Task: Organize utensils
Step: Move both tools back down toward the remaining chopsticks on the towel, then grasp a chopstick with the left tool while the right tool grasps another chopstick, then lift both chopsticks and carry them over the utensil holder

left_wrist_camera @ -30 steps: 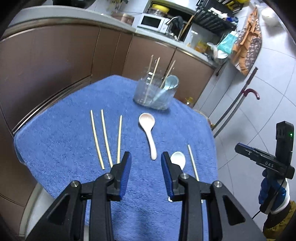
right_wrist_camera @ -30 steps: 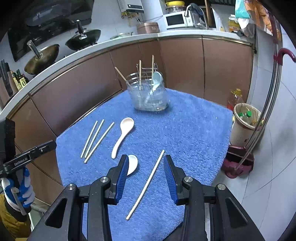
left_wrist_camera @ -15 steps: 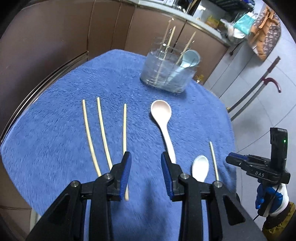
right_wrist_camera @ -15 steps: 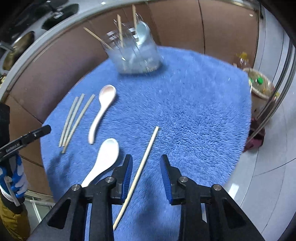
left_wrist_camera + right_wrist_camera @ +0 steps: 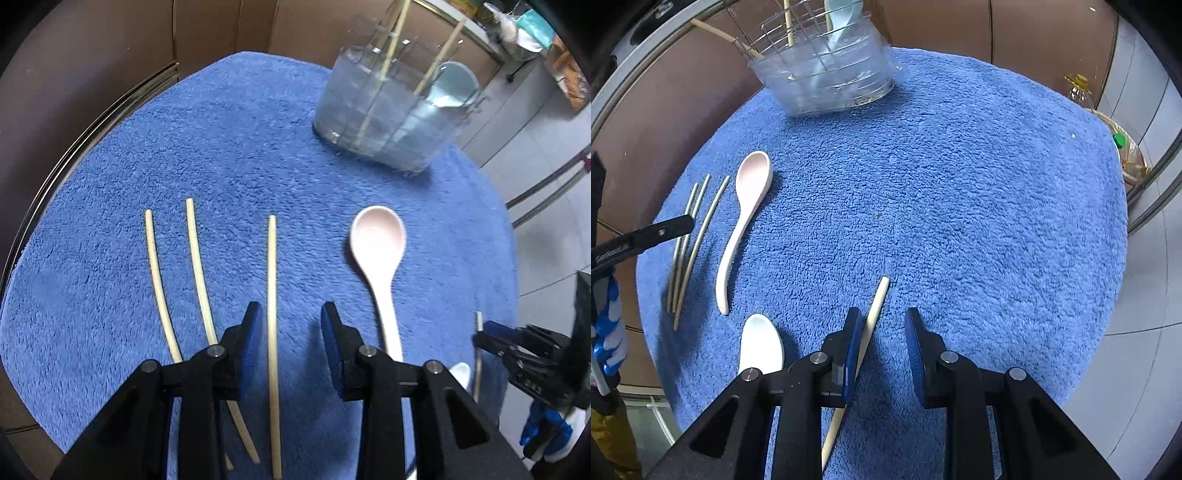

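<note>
Three wooden chopsticks lie side by side on a blue towel (image 5: 229, 155). My left gripper (image 5: 290, 325) is open, low over the towel, with the rightmost chopstick (image 5: 272, 295) between its fingers. A pink spoon (image 5: 380, 254) lies to its right. My right gripper (image 5: 881, 332) is open over a lone chopstick (image 5: 873, 314), which runs beside its left finger. A white spoon (image 5: 761, 345) lies left of it. The pink spoon (image 5: 746, 206) and the three chopsticks (image 5: 694, 229) show further left. A clear utensil holder (image 5: 391, 110) at the back holds chopsticks and a pale blue spoon.
The towel covers a small round table (image 5: 997, 184) whose edges drop off on all sides. Brown cabinets (image 5: 92, 55) stand behind and to the left. A bin with bottles (image 5: 1123, 147) and a tiled floor (image 5: 1137, 332) are to the right.
Both grippers have dropped and moved forward toward the towel. The left one now straddles the rightmost of the three chopsticks; the right one has come down over the lone chopstick.
</note>
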A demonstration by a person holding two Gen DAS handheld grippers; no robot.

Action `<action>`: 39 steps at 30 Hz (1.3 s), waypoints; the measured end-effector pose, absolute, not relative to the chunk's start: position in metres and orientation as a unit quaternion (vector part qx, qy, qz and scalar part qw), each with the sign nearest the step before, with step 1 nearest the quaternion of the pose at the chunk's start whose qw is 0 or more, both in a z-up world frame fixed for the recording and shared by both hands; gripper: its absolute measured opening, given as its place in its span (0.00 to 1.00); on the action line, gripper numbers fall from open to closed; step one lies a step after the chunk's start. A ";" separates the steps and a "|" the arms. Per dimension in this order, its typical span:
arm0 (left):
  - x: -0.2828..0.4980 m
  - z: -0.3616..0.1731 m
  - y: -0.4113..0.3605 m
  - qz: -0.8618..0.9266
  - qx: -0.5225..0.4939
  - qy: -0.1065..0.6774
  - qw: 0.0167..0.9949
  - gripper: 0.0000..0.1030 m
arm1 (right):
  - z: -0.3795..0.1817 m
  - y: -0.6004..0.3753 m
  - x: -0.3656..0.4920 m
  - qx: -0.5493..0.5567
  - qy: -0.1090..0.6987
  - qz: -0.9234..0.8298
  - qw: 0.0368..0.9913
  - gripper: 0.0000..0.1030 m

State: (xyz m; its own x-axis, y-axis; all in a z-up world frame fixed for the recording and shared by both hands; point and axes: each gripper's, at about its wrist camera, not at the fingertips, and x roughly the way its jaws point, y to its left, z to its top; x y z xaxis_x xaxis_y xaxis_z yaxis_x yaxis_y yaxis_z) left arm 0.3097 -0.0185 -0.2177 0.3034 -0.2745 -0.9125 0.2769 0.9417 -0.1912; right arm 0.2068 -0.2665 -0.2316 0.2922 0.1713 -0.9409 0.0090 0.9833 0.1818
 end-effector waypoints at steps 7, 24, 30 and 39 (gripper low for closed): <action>0.317 -0.235 -0.029 -0.142 0.025 0.556 0.819 0.20 | -0.236 -0.250 0.212 0.035 0.596 0.040 0.801 0.18; 0.259 -0.215 -0.035 -0.143 0.029 0.460 0.876 0.05 | -0.226 -0.250 0.199 0.047 0.569 0.055 0.819 0.06; 0.229 -0.180 -0.015 -0.188 -0.010 0.390 0.901 0.05 | -0.207 -0.247 0.187 0.057 0.543 0.078 0.834 0.06; 0.197 -0.135 0.009 -0.232 -0.054 0.322 0.916 0.05 | -0.161 -0.241 0.155 0.049 0.464 0.115 0.877 0.06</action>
State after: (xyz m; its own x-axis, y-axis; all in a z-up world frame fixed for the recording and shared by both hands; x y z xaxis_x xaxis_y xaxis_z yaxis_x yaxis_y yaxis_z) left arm 0.1975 0.0094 -0.1347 0.6855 -0.4598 -0.5645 0.3898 0.8866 -0.2489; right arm 0.1549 -0.2414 -0.1608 0.5424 0.2469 -0.8030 -0.1563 0.9688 0.1923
